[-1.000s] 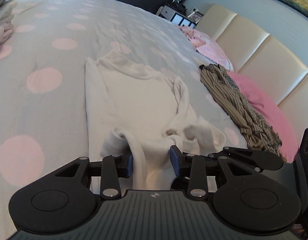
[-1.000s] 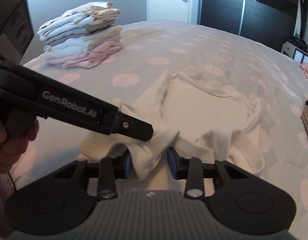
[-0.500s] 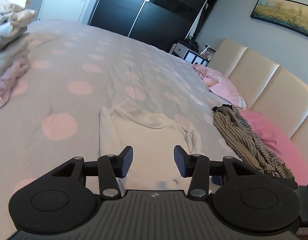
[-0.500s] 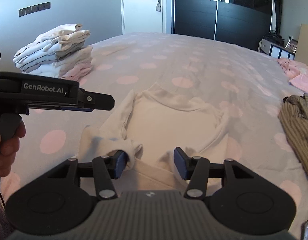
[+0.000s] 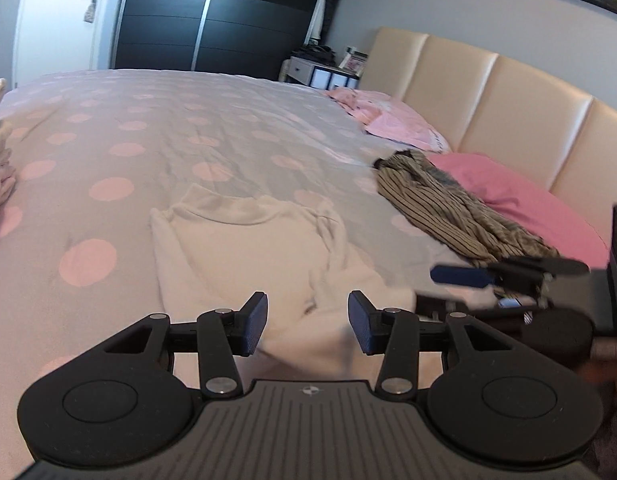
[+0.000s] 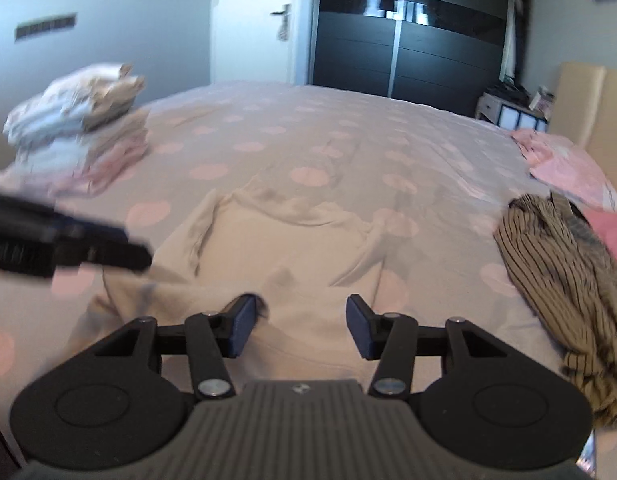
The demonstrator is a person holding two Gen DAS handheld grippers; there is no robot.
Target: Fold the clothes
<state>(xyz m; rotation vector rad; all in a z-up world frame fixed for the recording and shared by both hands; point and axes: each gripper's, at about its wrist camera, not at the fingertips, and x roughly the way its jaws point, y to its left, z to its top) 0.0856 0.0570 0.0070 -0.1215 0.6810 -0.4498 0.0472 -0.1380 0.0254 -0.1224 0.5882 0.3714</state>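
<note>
A white long-sleeved top (image 5: 244, 248) lies flat on the polka-dot bed cover (image 5: 148, 128), collar away from me, with its sleeves drawn in over the body. My left gripper (image 5: 306, 320) hovers open above the top's near edge with nothing between its blue pads. My right gripper (image 6: 298, 320) is open too, just over the same top (image 6: 292, 240), and holds no cloth. The right gripper's fingers (image 5: 460, 276) show blurred on the right of the left wrist view. On the left of the right wrist view, the left gripper's fingers (image 6: 108, 250) are blurred as well.
A crumpled striped garment (image 5: 448, 208) lies right of the top, against a pink pillow (image 5: 520, 200) and the padded headboard (image 5: 488, 92). A stack of folded clothes (image 6: 76, 132) sits at the bed's far left. A dark wardrobe (image 6: 404, 28) stands beyond the bed.
Both grippers held folds of the white top a second ago. They have let go, opened, and pulled up and back; the top now lies loose on the bed.
</note>
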